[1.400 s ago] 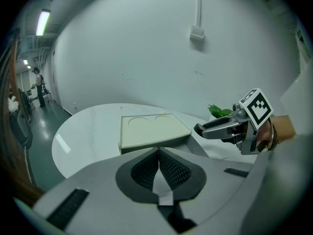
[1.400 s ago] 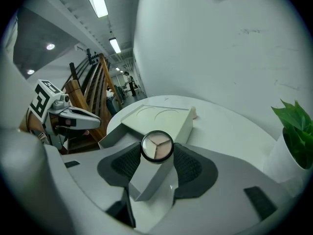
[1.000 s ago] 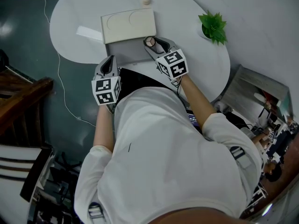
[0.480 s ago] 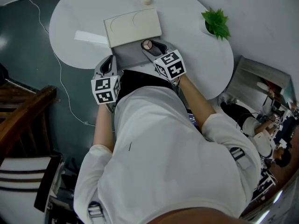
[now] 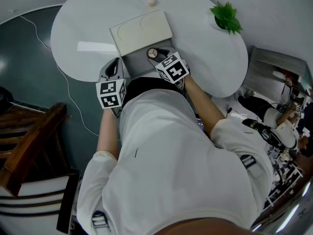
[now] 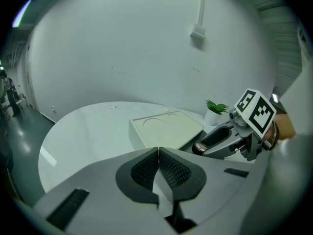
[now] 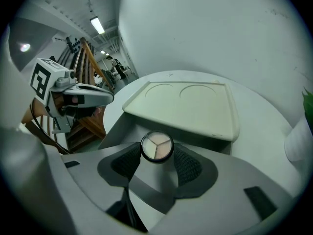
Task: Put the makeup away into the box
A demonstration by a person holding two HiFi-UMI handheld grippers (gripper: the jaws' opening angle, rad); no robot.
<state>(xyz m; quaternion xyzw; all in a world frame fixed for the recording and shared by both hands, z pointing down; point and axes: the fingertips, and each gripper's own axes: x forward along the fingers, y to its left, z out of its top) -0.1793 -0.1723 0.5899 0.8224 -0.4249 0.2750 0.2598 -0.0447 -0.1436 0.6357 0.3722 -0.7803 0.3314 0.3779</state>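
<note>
1. The compact (image 7: 156,146) is round, with a dark rim and a pan split into three wedges of pale beige and pink.
2. It sits face-up between the pads of the right gripper (image 7: 157,156). Both pads press on its rim, so the jaws stand wide, closed on it.
3. In the head view the compact hangs over the box (image 5: 133,64), close to the near edge of the lid (image 5: 142,32). Whether it touches the box cannot be told.
4. The box is grey. Its cream lid is raised and bears two shallow round recesses.
5. The left gripper (image 6: 159,166) is beside the box on the person's left. Its jaws are closed together and hold nothing.
6. The box stands on a white round table (image 5: 205,58). A potted plant (image 5: 225,16) stands at the table's far right.
</note>
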